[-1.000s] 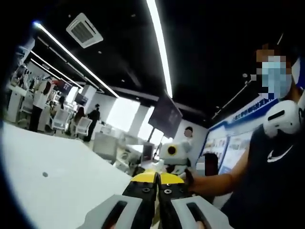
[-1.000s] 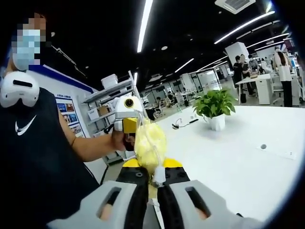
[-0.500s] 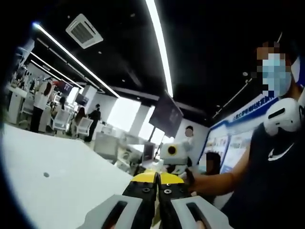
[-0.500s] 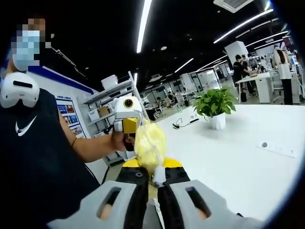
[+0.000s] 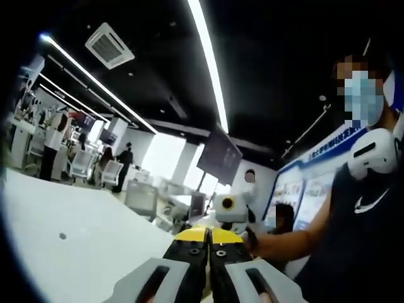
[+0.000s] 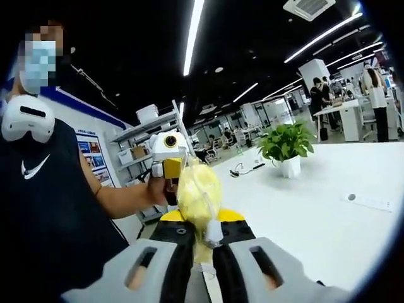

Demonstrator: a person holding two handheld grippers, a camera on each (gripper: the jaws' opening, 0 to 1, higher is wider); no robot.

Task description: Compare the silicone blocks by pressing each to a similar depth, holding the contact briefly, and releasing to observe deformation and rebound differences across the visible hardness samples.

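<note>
The right gripper (image 6: 203, 235), clamped on a crinkled pale-yellow plastic-wrapped silicone block (image 6: 198, 189), and the empty closed left gripper (image 5: 209, 245) were held above the white table (image 6: 328, 221), where the slick wrapping could probably slip free.

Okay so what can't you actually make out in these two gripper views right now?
- The yellow lump in a clear bag, right gripper view: it is clamped in the right gripper, but glare and wrinkled plastic hide what it is.
- The left gripper, left gripper view: jaws closed together, tips blurred, so I cannot tell if anything is pinched.
- The poster on the wall, left gripper view: print too small and blurred.
- The white table: the edge cuts off its near part.
</note>
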